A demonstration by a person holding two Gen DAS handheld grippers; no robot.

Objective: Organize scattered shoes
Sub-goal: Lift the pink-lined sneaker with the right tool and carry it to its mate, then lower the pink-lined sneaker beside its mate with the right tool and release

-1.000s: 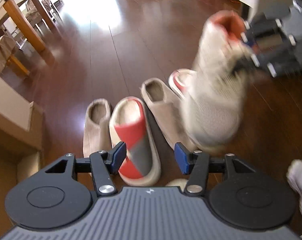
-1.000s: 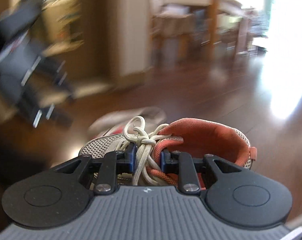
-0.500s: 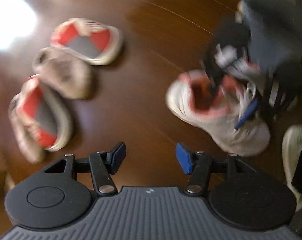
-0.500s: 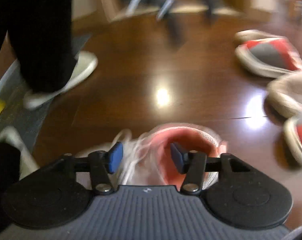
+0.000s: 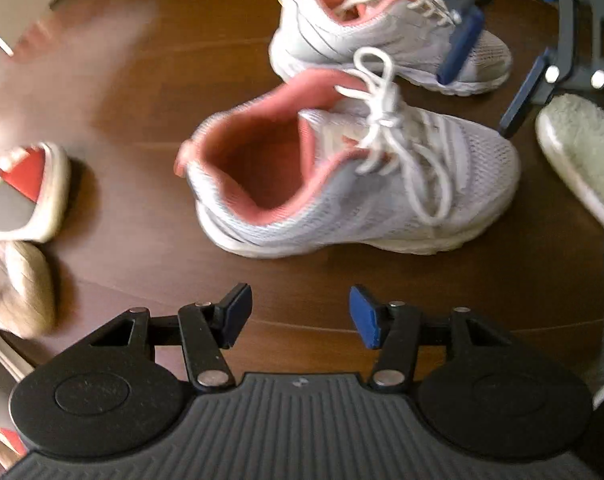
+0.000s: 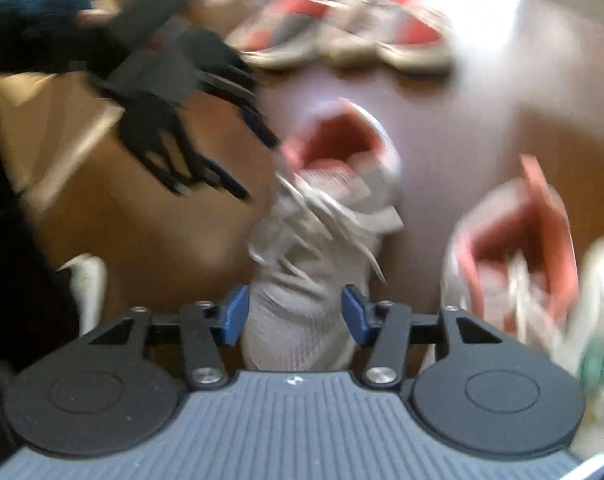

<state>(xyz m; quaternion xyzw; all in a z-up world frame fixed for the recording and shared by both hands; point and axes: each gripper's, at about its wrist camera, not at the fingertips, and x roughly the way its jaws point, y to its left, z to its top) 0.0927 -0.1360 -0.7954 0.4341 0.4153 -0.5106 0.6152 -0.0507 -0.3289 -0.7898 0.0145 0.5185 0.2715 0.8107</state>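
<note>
Near sneaker (image 5: 354, 172): on the wood floor (image 5: 150, 92), ahead of the left gripper (image 5: 300, 316), apart from its fingertips.
Far sneaker (image 5: 386, 28): just behind the near one, side by side.
Slippers (image 5: 26, 192): left of the sneakers, apart from them.
Fleecy slipper (image 5: 582, 156): right of the near sneaker.
Right gripper (image 5: 482, 80): above the sneakers' toe ends, at the far right, jaws closing with nothing between them.
</note>
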